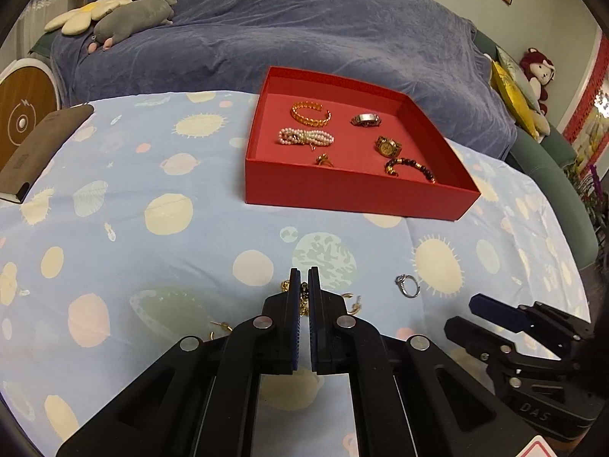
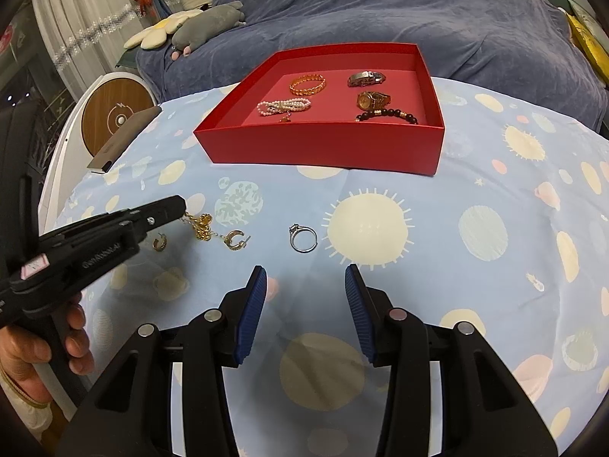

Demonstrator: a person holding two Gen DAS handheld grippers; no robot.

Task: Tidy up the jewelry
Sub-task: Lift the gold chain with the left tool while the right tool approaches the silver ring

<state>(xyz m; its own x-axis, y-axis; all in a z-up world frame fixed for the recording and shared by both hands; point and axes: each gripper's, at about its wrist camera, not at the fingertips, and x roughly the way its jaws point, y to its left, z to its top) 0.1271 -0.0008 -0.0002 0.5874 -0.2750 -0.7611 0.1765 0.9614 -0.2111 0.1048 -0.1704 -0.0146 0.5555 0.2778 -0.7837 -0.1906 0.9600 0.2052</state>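
My left gripper has its jaws closed on a gold chain, which trails onto the planet-print tablecloth near the table's front edge. My right gripper hangs half open and holds nothing. A silver ring and gold hoop earrings lie loose on the cloth near the chain. The red tray, toward the table's far edge, holds bracelets and watches. Behind it stands a sofa under a blue throw, with plush toys on it.
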